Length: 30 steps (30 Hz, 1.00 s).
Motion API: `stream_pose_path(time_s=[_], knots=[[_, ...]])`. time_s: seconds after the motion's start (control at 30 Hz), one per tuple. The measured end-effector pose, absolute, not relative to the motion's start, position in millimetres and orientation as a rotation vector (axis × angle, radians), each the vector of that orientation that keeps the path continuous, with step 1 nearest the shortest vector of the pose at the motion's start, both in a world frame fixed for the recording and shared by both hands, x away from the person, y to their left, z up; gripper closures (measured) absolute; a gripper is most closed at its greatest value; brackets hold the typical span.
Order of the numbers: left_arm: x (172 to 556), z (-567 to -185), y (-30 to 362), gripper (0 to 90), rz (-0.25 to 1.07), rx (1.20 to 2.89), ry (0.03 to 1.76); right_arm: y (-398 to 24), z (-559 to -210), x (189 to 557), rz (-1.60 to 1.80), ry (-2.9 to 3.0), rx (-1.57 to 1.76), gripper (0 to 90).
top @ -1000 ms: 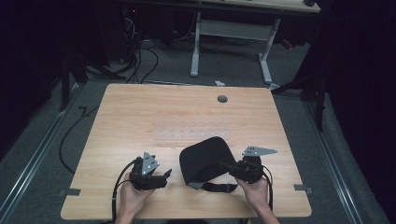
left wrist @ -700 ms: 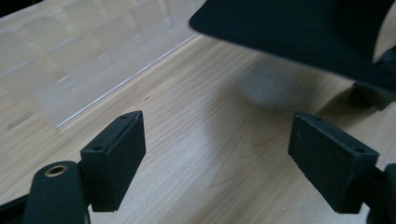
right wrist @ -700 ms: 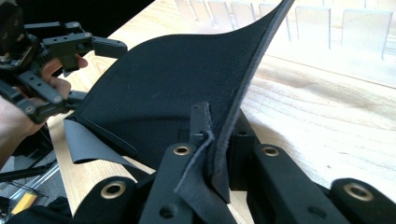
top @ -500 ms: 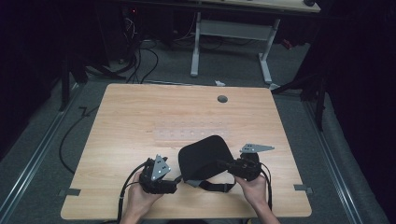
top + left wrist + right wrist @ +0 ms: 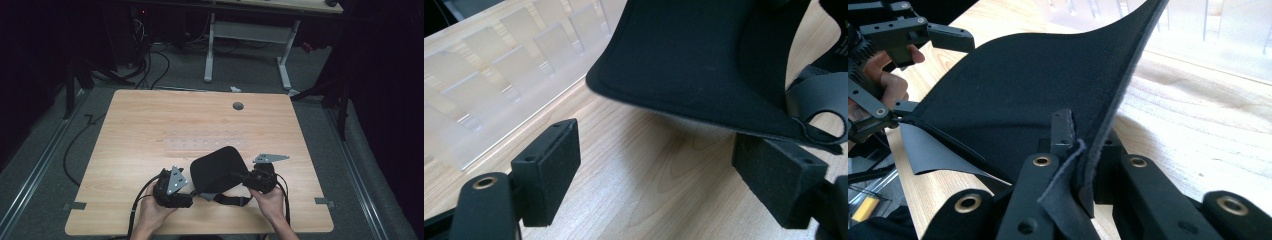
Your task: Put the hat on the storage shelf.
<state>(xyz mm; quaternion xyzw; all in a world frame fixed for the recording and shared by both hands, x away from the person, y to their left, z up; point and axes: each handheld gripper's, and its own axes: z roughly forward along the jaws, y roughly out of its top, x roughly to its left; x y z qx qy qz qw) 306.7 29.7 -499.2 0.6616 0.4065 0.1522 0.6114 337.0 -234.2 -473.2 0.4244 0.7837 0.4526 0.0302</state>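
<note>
Since a second ago the left gripper (image 5: 186, 196) has closed in on the black fabric pad (image 5: 217, 169) near the table's (image 5: 150, 125) front edge, jaws spread. Right gripper (image 5: 1075, 150) pinches its edge. It looks soft and floppy, best held by the hem

Black fabric pad (image 5: 217, 169), edge lifted

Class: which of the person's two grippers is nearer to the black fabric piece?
Right. The right gripper is clamped on the black fabric piece; the left gripper sits open beside its edge, not gripping.
</note>
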Motion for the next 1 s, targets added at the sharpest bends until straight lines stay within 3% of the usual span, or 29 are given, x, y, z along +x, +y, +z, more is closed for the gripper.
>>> stream_pose_path(time_s=[0.67, 1.0], knots=[[303.2, -500.2, 20.8, 25.0, 0.4, 1.574, 0.873, -229.1, -469.8, 337.0, 1.387, 2.425, 1.304, 83.8], [302.0, -499.3, 21.3, 37.2, 0.43, 1.596, 0.85, -227.2, -465.2, 335.6, 1.434, 2.419, 1.274, 83.8]])
